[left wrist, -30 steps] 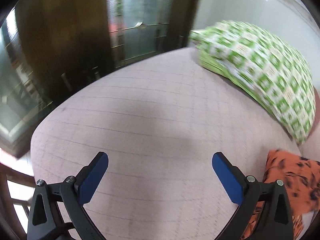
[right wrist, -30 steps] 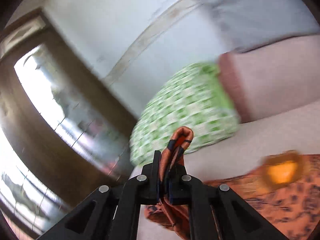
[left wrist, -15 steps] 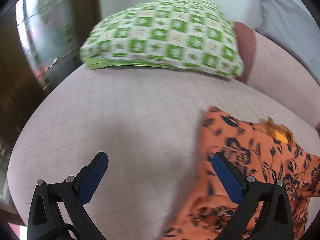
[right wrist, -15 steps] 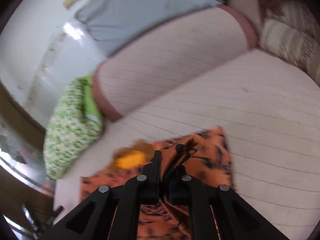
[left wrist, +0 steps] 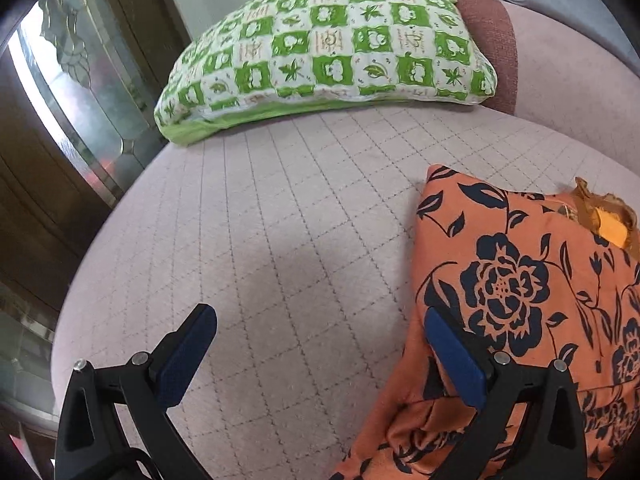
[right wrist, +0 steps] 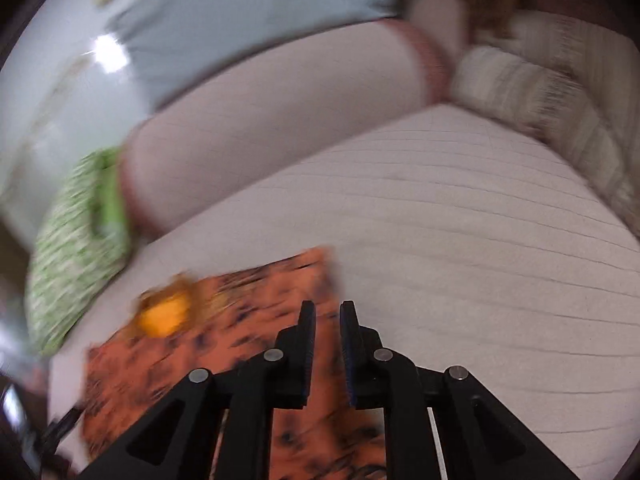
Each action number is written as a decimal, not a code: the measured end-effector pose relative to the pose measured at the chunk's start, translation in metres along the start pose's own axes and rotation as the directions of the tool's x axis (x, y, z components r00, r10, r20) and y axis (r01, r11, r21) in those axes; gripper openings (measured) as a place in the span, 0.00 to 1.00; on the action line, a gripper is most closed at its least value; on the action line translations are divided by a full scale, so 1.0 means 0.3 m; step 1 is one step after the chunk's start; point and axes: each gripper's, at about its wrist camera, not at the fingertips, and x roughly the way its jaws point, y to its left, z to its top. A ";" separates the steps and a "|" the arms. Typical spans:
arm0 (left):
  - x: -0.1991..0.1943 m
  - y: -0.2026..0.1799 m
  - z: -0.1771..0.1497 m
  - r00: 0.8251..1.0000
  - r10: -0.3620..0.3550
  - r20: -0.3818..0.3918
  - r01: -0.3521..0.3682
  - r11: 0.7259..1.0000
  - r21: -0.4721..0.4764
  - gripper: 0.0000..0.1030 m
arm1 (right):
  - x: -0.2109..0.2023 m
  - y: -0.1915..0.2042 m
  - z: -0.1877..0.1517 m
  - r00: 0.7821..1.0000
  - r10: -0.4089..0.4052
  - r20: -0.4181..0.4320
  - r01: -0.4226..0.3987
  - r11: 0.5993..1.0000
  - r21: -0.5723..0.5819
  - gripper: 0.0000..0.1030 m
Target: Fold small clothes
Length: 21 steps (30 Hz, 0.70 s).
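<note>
An orange garment with black flowers (left wrist: 500, 280) lies flat on the pale quilted cushion (left wrist: 280, 220); a yellow patch (left wrist: 612, 232) shows at its far edge. My left gripper (left wrist: 316, 314) is wide open just above the garment's left edge, its right finger over the cloth and its left finger over bare cushion. In the blurred right wrist view, my right gripper (right wrist: 327, 308) hovers over the garment (right wrist: 180, 368) near its right edge. Its jaws are opening, with a narrow gap between them and no cloth pinched there.
A green-and-white checked pillow (left wrist: 332, 52) leans at the far end against the pink backrest (right wrist: 280, 100). Striped cream cushions (right wrist: 540, 100) lie at the right. A dark wooden door with glass panes (left wrist: 80, 100) stands beyond the cushion's left edge.
The right gripper came down and released the fold of orange cloth it was pinching; the garment now lies flat. The left gripper swung over to the garment's left edge.
</note>
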 end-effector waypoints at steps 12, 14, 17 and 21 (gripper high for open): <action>-0.010 -0.002 -0.011 1.000 -0.003 0.021 0.003 1.000 0.018 1.00 | 0.197 0.019 -0.160 0.972 0.109 -0.210 -0.115 0.993 -0.014 0.14; -0.012 -0.010 -0.012 0.999 -0.053 0.014 0.053 0.999 0.010 1.00 | 0.169 0.047 -0.161 0.969 0.169 -0.182 -0.177 0.984 -0.030 0.16; 0.003 -0.051 -0.029 0.997 -0.073 -0.015 0.074 0.996 0.058 1.00 | 0.152 0.138 -0.186 0.936 0.284 -0.207 -0.303 0.951 -0.067 0.16; 0.050 -0.080 -0.047 0.998 -0.031 -0.048 0.036 0.994 0.107 1.00 | 0.217 0.236 -0.280 0.935 0.192 -0.297 -0.258 0.945 -0.201 0.16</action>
